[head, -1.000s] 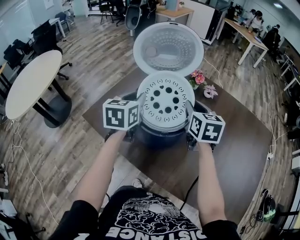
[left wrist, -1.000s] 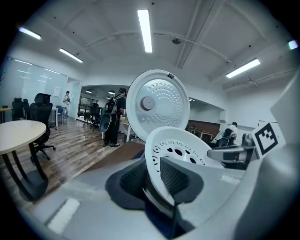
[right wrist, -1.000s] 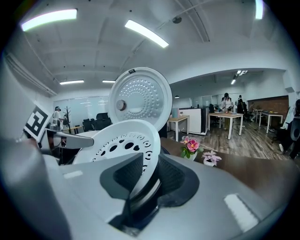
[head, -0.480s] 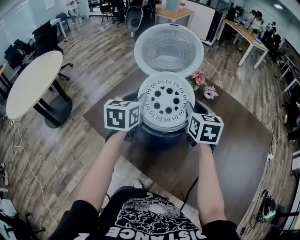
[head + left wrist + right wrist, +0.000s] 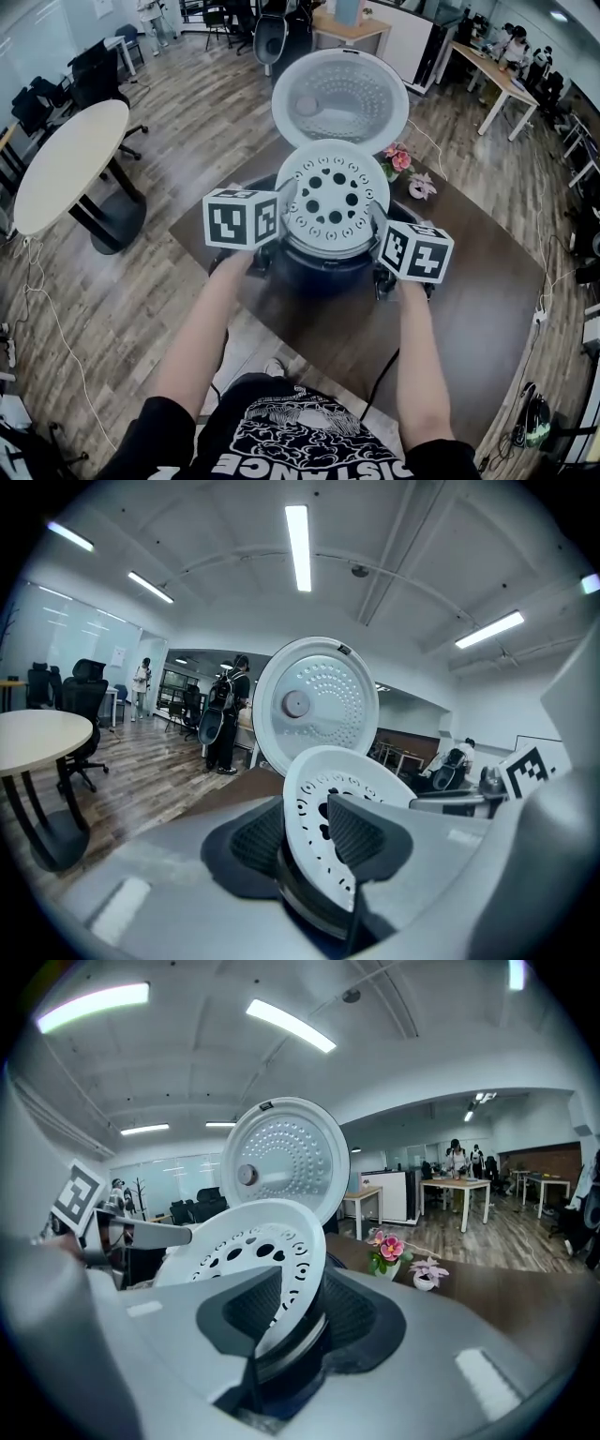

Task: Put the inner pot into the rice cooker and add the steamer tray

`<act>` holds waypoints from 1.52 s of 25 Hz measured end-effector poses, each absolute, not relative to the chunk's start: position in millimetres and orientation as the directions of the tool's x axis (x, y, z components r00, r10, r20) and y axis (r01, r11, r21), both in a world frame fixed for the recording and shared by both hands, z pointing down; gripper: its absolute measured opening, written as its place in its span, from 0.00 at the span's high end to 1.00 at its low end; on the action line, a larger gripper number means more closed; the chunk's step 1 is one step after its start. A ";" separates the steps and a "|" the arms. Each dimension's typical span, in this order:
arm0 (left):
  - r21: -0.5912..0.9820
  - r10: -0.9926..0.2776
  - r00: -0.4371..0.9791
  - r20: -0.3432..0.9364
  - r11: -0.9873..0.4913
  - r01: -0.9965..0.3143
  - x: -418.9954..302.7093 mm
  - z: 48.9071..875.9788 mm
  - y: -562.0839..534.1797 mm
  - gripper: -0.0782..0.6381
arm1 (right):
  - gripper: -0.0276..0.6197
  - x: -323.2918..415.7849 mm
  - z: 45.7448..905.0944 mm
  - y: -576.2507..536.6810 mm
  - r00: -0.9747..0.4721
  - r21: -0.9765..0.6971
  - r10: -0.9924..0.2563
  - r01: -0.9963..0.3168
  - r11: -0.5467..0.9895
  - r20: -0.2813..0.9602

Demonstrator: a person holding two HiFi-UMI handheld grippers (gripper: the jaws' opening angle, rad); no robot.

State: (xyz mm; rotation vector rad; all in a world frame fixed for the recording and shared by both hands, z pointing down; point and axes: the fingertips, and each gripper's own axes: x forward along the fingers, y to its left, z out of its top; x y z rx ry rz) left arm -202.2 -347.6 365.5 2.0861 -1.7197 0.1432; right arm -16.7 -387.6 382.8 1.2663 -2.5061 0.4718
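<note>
Jaws just opening, left gripper (image 5: 314,834) and right gripper (image 5: 289,1314) straddle the steamer tray (image 5: 336,199) atop the rice cooker (image 5: 319,274), seemingly released; a snag could tilt it.

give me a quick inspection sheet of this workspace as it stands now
surface: dark brown table
job's things: rice cooker, lid standing open; white steamer tray rests on top of the cooker; inner pot not clearly seen beneath it
clutter: two small flower pots behind the cooker, to its right
grippers: left gripper and right gripper each have the tray's rim between their jaws, which have just been opening
cables: black cable drops off the table's near edge; white cable on the floor at left
surroundings: wood floor, round white table, office chairs, desks with people far back
</note>
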 end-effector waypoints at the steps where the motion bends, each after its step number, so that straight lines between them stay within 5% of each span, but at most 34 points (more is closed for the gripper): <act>1: 0.263 -0.910 0.227 0.347 -0.138 -0.955 -202.4 360.7 -347.2 0.69 | 0.75 -16.3 381.6 -386.3 -0.577 -0.181 -0.708 -0.811 0.556 0.407; 13: 0.340 -0.873 0.261 0.412 -0.119 -0.933 -204.5 358.6 -348.9 0.69 | 0.75 -19.6 368.5 -387.3 -0.647 -0.392 -0.639 -0.762 0.515 0.416; 21: 0.302 -0.873 0.261 0.412 -0.140 -0.943 -203.4 365.2 -349.7 0.65 | 0.86 -13.3 383.8 -395.6 -0.573 -0.277 -0.671 -0.818 0.505 0.470; 25: 0.255 -0.886 0.218 0.409 -0.118 -0.960 -213.2 364.7 -348.4 0.74 | 0.90 -14.2 378.9 -394.8 -0.606 -0.366 -0.669 -0.795 0.484 0.431; 38: 0.337 -0.868 0.239 0.436 -0.089 -0.937 -215.9 339.2 -343.7 0.82 | 0.90 -7.0 364.0 -386.4 -0.679 -0.509 -0.570 -0.730 0.456 0.464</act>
